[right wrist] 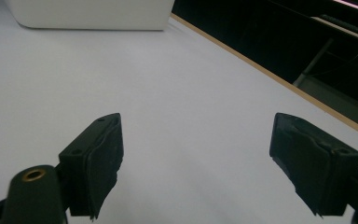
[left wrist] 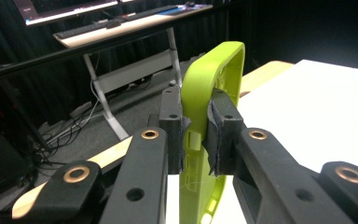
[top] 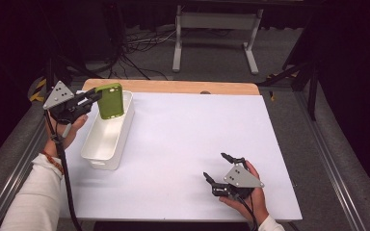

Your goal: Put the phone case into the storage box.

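A lime-green phone case (top: 111,100) hangs upright over the far end of a white bin (top: 107,139) at the table's left. My left gripper (top: 94,97) is shut on the case's edge. In the left gripper view both pads (left wrist: 220,135) press on the case's (left wrist: 214,79) thin wall. My right gripper (top: 218,167) rests low at the front right of the table, jaws wide apart. Its view shows the fingers (right wrist: 98,158) with only bare white table between them.
The white table cover (top: 188,139) ends in a wooden strip (top: 173,86) at the far edge. The bin (right wrist: 93,14) lies far off in the right gripper view. A white desk frame (top: 216,36) and cables stand on the floor beyond.
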Demonstrator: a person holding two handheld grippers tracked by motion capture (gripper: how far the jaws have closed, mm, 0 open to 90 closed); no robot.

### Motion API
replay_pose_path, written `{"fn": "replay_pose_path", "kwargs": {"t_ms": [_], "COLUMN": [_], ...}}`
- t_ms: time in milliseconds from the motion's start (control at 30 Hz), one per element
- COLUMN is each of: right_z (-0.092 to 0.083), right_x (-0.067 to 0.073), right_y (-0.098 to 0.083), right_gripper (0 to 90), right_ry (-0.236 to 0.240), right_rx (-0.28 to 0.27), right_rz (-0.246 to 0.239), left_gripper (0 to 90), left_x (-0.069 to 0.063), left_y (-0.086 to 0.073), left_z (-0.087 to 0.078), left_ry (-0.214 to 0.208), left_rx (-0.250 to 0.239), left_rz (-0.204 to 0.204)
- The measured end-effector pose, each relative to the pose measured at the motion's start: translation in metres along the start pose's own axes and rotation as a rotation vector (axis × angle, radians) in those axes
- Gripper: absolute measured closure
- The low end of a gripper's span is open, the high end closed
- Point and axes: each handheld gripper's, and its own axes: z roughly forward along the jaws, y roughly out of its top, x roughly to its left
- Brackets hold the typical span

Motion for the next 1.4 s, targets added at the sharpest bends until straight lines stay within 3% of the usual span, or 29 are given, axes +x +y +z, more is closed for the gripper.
{"fn": "replay_pose_path", "kwargs": {"t_ms": [333, 667, 867, 1400], "right_z": [0.003, 0.002, 0.004, 0.003], "right_x": [-0.001, 0.000, 0.002, 0.004], "right_y": [-0.002, 0.000, 0.001, -0.001], "right_gripper": [18.3, 18.3, 18.2, 18.2], "right_ry": [0.007, -0.022, -0.029, -0.043], "right_rx": [0.015, 0.009, 0.020, 0.051], "right_rz": [0.007, 0.004, -0.022, -0.022], "left_gripper": [78.7, 78.7, 78.8, 78.8], "left_x": [0.010, 0.021, 0.027, 0.038], "left_y": [-0.010, -0.017, -0.024, -0.040], "left_z": [0.020, 0.041, 0.053, 0.073], "left_ry": [-0.024, -0.027, -0.027, -0.038], "left_rx": [0.026, 0.059, 0.056, 0.067], "left_rz": [-0.010, -0.023, -0.018, -0.027]}}
